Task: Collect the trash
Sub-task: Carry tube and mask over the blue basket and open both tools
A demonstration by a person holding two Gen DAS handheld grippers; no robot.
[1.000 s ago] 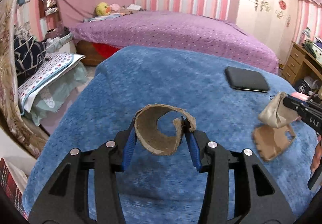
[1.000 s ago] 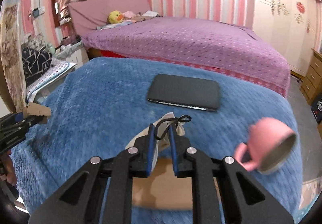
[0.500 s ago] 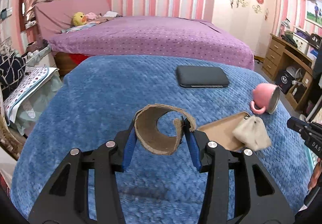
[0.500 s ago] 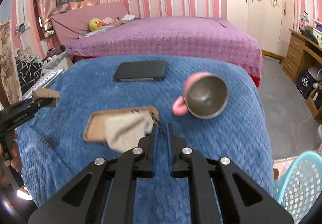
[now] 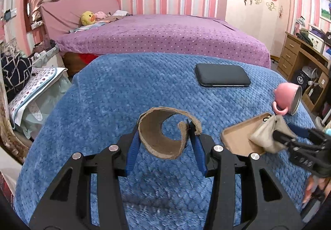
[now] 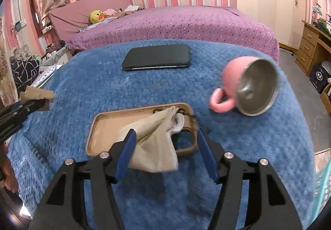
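Observation:
My left gripper is shut on a curled strip of brown cardboard and holds it above the blue blanket. It shows at the left of the right wrist view with the cardboard. My right gripper is open. A beige cloth pouch with a black cord hangs between its fingers, over a tan phone case. In the left wrist view the pouch sits at the right gripper's tips, above the phone case.
A black phone lies on the far part of the blanket. A pink mug lies on its side at the right. A teal basket edge shows low right. A purple bed stands behind.
My right gripper has opened; its jaws were shut on the pouch's cord before. It has swung left, back over the phone case. The left gripper still holds the cardboard strip.

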